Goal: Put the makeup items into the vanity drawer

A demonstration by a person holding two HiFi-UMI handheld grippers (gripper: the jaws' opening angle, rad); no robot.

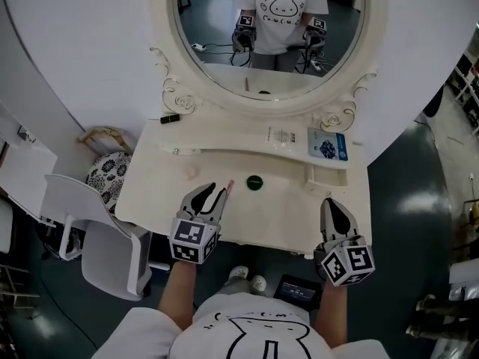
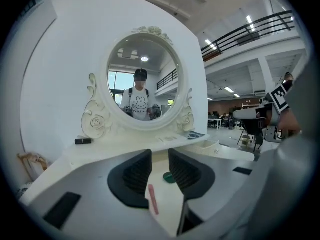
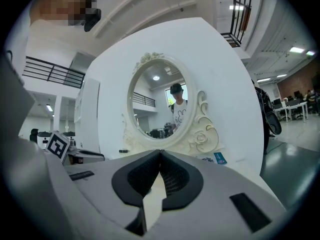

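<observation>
Head view: cream tabletop (image 1: 284, 215) below the mirror. Right claw (image 1: 334, 209) clenched, empty, near the front edge. Left claw (image 1: 215, 193) released, jaws apart. Round green compact (image 1: 255, 182) just beyond its tips. Thin pink stick (image 2: 153, 200) lies flat on the tabletop between the left jaws, unpinched. Probably light, stiff, slick, prone to rolling; pinch mid-length across its width.

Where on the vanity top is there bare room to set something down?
Bare: tabletop left of the left gripper, and between the green disc and the small drawer. Crowded: the shelf's right end, with the blue packet.
</observation>
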